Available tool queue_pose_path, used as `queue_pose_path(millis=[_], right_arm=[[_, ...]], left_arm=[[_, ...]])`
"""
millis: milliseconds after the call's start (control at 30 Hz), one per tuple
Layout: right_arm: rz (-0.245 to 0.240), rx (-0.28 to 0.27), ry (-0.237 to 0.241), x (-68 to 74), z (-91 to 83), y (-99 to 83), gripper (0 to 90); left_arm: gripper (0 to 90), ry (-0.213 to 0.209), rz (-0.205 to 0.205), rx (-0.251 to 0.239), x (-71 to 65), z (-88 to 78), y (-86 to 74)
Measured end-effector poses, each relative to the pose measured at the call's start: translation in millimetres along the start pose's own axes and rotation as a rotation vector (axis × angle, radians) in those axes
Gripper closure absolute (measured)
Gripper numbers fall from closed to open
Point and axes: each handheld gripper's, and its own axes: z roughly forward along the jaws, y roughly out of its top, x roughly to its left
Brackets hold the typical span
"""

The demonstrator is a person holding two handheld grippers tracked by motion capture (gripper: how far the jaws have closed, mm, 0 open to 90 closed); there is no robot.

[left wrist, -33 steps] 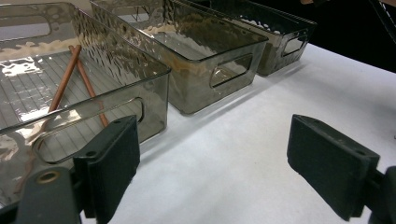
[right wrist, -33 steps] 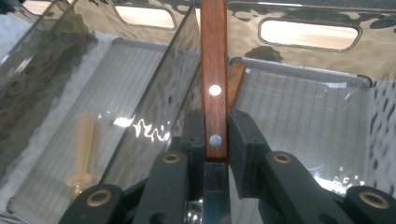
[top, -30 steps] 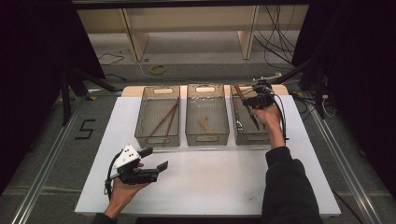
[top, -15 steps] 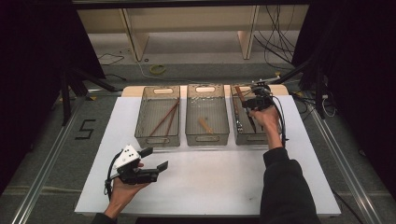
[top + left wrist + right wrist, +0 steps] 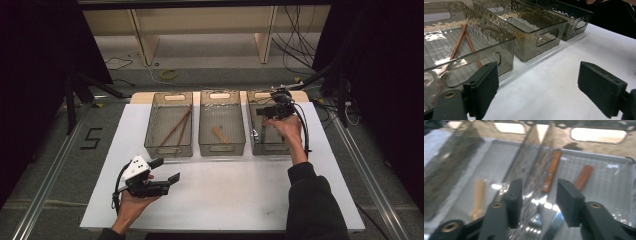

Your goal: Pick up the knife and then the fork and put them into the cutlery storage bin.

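Two wooden-handled utensils, a fork (image 5: 549, 178) and a second piece (image 5: 580, 180) beside it, lying flat in the right-hand bin (image 5: 260, 142) of three smoked clear bins lined up along the far edge of the worktop (image 5: 235, 195). Poised directly above them, over that bin's far end: right tool (image 5: 272, 111), jaws just opened partway, nothing between the pads, fork handle seen through the gap. In the middle bin (image 5: 221, 145), one short pale wooden piece (image 5: 219, 133). In the left bin (image 5: 169, 147), a pair of brown chopsticks (image 5: 177, 126) laid diagonally. Near the worktop's near left corner, well apart from the bins: left tool (image 5: 167, 171), held level, jaws spread wide and empty, aimed toward the bins.
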Motion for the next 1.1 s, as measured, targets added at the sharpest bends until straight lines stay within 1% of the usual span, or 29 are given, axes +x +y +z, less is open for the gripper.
queue_pose_path(millis=[133, 200, 300, 367, 400, 567, 667, 767, 833, 900, 967, 1100], right_arm=[[-0.028, -0.044, 0.06, 9.5, -11.7, -7.4, 51.6], [-0.044, -0.053, 0.086, 14.2, -15.9, -11.1, 48.0], [-0.071, -0.071, 0.109, 22.5, -21.9, -17.2, 46.0], [-0.083, -0.087, 0.14, 28.3, -26.0, -21.6, 44.2], [-0.09, -0.091, 0.149, 31.5, -27.8, -23.9, 42.8], [-0.141, -0.117, 0.19, 47.7, -37.4, -35.4, 41.4], [-0.159, -0.131, 0.21, 54.4, -41.9, -41.9, 40.5], [-0.17, -0.132, 0.221, 58.8, -44.2, -46.7, 39.5], [-0.167, -0.139, 0.23, 60.8, -45.0, -49.5, 38.7], [-0.164, -0.141, 0.249, 62.8, -45.5, -51.9, 38.1], [-0.17, -0.146, 0.253, 65.1, -46.0, -54.1, 36.9], [-0.175, -0.149, 0.277, 69.7, -47.4, -58.8, 34.2]], left_arm=[[16.4, -0.001, -0.003, 0.003, -0.6, 0.7, -0.3], [16.4, -0.002, -0.001, 0.004, -0.4, 0.8, -0.4], [16.4, -0.003, -0.004, 0.003, -0.3, 0.6, -0.4], [16.4, -0.002, -0.005, 0.002, 0.1, 0.7, -0.6], [16.4, -0.002, -0.005, 0.006, 0.7, 0.8, -0.6], [16.4, -0.003, -0.007, 0.008, 0.5, 1.4, -1.0], [16.4, -0.003, -0.01, 0.011, 0.8, 2.1, -1.4], [16.3, -0.005, -0.012, 0.009, 1.2, 2.1, -1.2], [16.3, -0.004, -0.013, 0.01, 1.7, 2.1, -1.3], [16.3, -0.005, -0.014, 0.01, 2.1, 1.9, -1.3], [16.3, -0.006, -0.014, 0.01, 2.1, 1.9, -1.3], [16.3, -0.01, -0.016, 0.015, 2.1, 2.3, -1.4]])
